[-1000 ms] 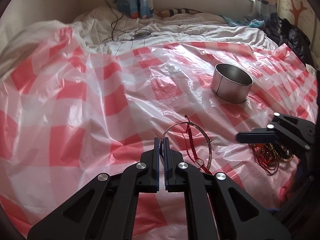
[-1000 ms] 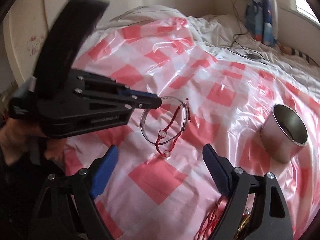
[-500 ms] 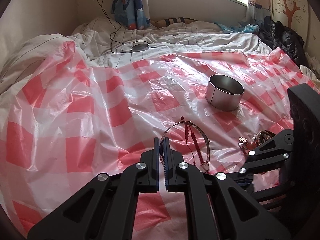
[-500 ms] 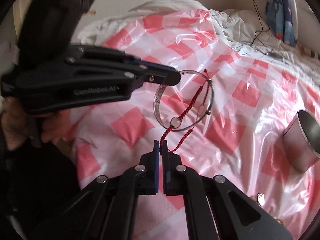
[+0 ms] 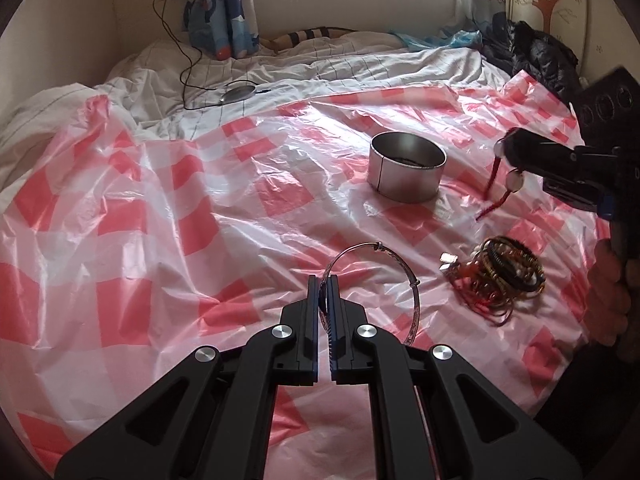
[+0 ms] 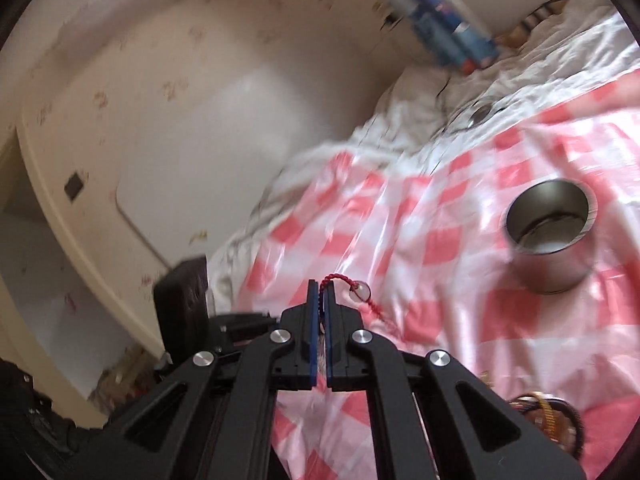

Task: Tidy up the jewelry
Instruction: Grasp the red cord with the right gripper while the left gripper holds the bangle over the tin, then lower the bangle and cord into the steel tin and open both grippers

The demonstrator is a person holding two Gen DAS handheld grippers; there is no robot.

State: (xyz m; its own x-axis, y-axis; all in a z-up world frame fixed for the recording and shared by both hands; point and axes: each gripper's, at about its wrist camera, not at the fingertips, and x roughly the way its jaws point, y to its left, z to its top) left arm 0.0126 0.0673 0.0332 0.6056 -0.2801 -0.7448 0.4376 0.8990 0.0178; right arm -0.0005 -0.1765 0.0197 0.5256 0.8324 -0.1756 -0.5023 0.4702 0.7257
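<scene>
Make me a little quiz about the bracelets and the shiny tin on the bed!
1. True or false: the red cord bracelet lies inside the metal tin.
2. What is the left gripper shut on?
A. a silver bangle
B. a phone cable
C. the tin
3. Fill in: the pile of bracelets rests on the red and white ______ sheet.

Key
1. False. The right gripper is shut on the cord bracelet and holds it in the air, beside the tin.
2. A. The left gripper holds the silver bangle by its rim.
3. Checked (plastic).
</scene>
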